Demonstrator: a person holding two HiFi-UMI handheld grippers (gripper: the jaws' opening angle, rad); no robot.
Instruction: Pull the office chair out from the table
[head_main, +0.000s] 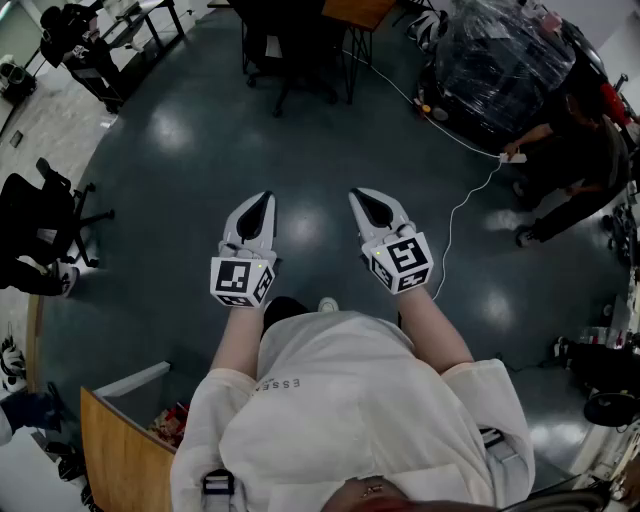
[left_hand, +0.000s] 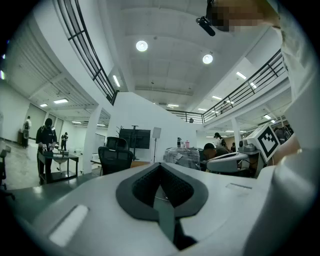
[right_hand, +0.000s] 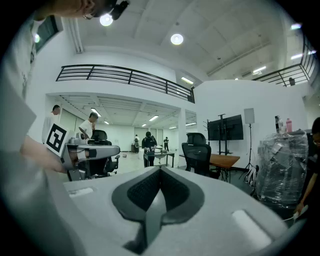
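At centre of the head view, over a dark glossy floor (head_main: 190, 150):

- Left gripper (head_main: 264, 198): grey shell with a marker cube at its rear, pointing toward the top of the frame. Jaws pressed fully together, with nothing between them.
- Right gripper (head_main: 358, 196): same build, just right of the first and apart from it. Jaws likewise fully together and empty. Each gripper's own view shows the dark pads meeting in one seam, with only the room beyond.
- Office chair (head_main: 292, 50): black, at top centre of the head view, well apart from both grippers. The right gripper view shows it right of centre, with a high back and headrest.
- Table (head_main: 358, 10): wooden top on thin dark legs, at the top edge, just right of the chair. How far the seat sits under the top cannot be told.
- Plastic-wrapped bundle (head_main: 500, 60): large and shiny, at upper right.
- White cable (head_main: 455, 215): lies on the floor right of centre and runs up toward the bundle.
- Person (head_main: 575, 165): in dark clothes, bent low at the right edge, near the cable's upper end.
- Second black chair (head_main: 40, 225): at the left edge, on castors.
- Wooden panel (head_main: 120, 465): at lower left, standing on edge.
- Screen on a stand (right_hand: 225, 128): dark, behind the table in the right gripper view.
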